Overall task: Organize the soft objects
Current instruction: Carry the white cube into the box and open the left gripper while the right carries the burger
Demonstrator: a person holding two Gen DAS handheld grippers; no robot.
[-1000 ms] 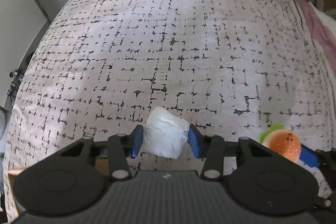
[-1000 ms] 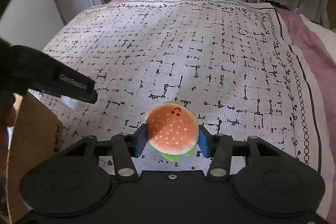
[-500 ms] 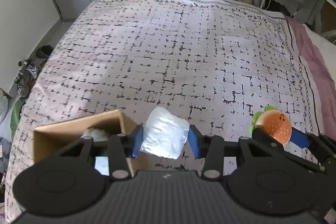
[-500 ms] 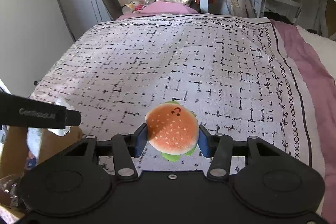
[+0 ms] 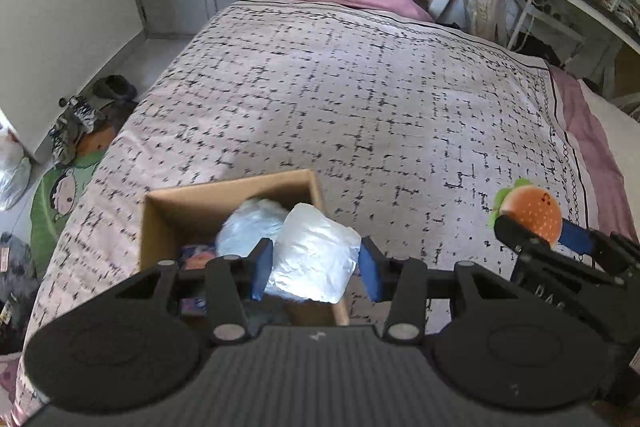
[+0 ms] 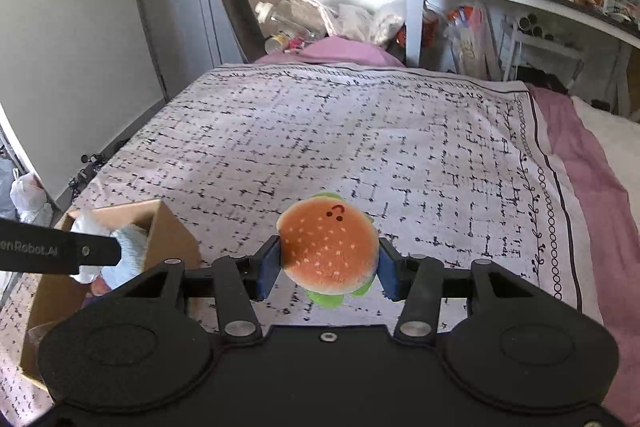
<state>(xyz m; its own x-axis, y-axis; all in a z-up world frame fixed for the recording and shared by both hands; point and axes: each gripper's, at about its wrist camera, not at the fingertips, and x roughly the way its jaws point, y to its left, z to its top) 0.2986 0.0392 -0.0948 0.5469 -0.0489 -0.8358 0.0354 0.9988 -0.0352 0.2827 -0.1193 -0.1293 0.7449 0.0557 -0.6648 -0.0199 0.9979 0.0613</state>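
Two soft things are in hand: our left hand-held gripper point(image 5: 316, 269) clamps a white pouch point(image 5: 314, 259) above the near-left cardboard box point(image 5: 160, 223), our right hand-held gripper point(image 6: 328, 267) squeezes a burger plush point(image 6: 328, 247) over the bed point(image 6: 360, 131), both seemingly light and squashy, best pinched mid-body.

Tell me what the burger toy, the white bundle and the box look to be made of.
Burger toy: plush fabric, matte, with stitched seeds and face. White bundle: probably thin plastic wrap, given its crinkled sheen. Box: brown cardboard, with dull, raw-cut edges.

Matt cardboard box point(image 5: 168, 223), plush burger point(image 6: 328, 247)
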